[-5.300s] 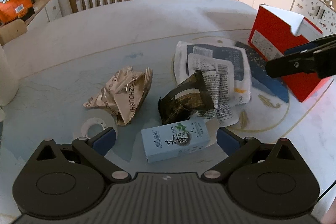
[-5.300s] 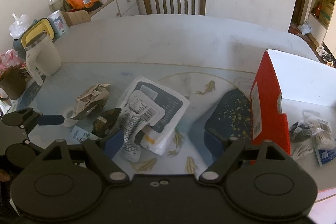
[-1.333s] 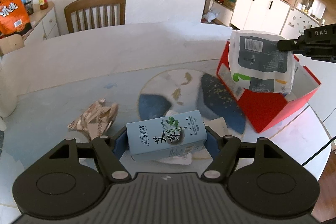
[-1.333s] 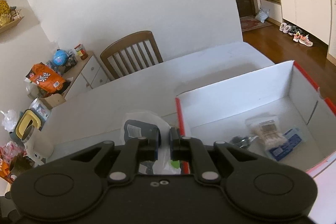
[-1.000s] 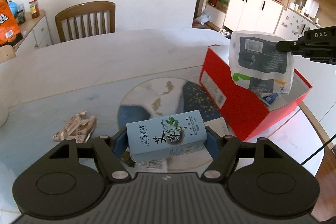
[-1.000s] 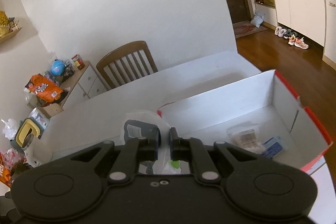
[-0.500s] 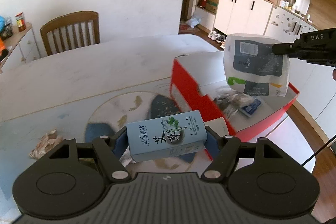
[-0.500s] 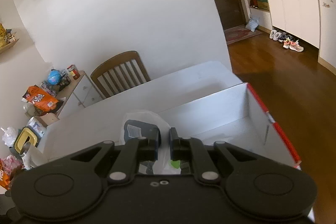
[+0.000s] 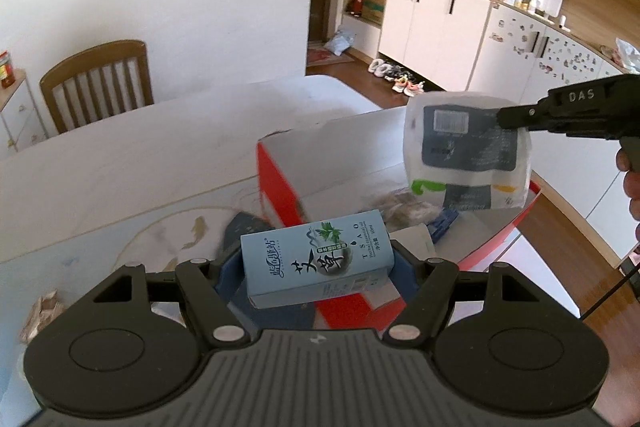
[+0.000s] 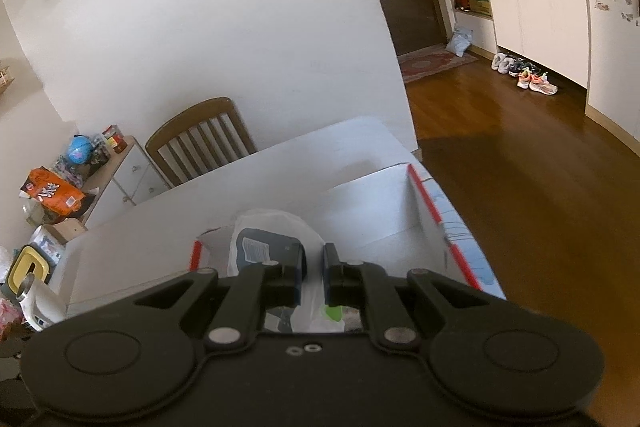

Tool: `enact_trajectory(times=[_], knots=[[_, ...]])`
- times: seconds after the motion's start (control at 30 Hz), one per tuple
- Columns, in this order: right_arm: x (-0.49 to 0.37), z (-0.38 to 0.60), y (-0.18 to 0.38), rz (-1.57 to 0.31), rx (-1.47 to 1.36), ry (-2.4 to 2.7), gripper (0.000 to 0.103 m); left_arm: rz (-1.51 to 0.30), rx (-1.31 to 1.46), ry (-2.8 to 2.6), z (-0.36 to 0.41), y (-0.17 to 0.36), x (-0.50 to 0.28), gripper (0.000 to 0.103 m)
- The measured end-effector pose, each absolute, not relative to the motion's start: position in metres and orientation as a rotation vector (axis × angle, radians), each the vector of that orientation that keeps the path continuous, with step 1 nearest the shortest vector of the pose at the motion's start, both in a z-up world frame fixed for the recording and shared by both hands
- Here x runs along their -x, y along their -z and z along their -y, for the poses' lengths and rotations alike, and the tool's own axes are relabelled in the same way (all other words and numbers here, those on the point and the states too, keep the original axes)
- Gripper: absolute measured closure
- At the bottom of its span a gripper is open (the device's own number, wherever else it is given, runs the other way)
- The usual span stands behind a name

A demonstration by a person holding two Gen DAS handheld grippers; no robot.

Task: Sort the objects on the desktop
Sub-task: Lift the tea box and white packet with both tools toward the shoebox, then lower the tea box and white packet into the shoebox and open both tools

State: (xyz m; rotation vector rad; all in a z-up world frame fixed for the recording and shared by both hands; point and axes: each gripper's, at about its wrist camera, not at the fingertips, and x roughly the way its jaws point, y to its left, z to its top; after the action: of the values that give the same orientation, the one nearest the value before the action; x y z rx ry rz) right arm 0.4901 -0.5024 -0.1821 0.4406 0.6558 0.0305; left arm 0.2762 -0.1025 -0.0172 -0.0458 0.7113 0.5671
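My left gripper (image 9: 316,263) is shut on a light blue carton (image 9: 316,259) and holds it in the air near the red box (image 9: 280,183). My right gripper (image 9: 500,115) is shut on a white and dark blue plastic bag (image 9: 468,151) that hangs over the open box. In the right wrist view the right gripper (image 10: 314,273) pinches the bag (image 10: 272,239) above the box (image 10: 424,199). Small packets (image 9: 408,207) lie on the box floor.
A crumpled brown wrapper (image 9: 40,311) lies on the table (image 9: 140,163) at the left. A wooden chair (image 9: 96,83) stands behind the table. A white jug (image 10: 36,299) and a side cabinet with snacks (image 10: 56,191) are far left.
Both grippers have swung to the right with their loads. The box has come closer to the left gripper, and the bag now hangs over the box's right side.
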Motion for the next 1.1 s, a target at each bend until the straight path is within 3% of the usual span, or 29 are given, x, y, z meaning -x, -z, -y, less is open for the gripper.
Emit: enact_trajectory(times=[1.1], knots=[[-0.538, 0.531, 0.214, -0.722, -0.421, -0.03, 0.095, -0.931, 0.004, -0.467, 0.111, 0.072, -0.408, 0.03]])
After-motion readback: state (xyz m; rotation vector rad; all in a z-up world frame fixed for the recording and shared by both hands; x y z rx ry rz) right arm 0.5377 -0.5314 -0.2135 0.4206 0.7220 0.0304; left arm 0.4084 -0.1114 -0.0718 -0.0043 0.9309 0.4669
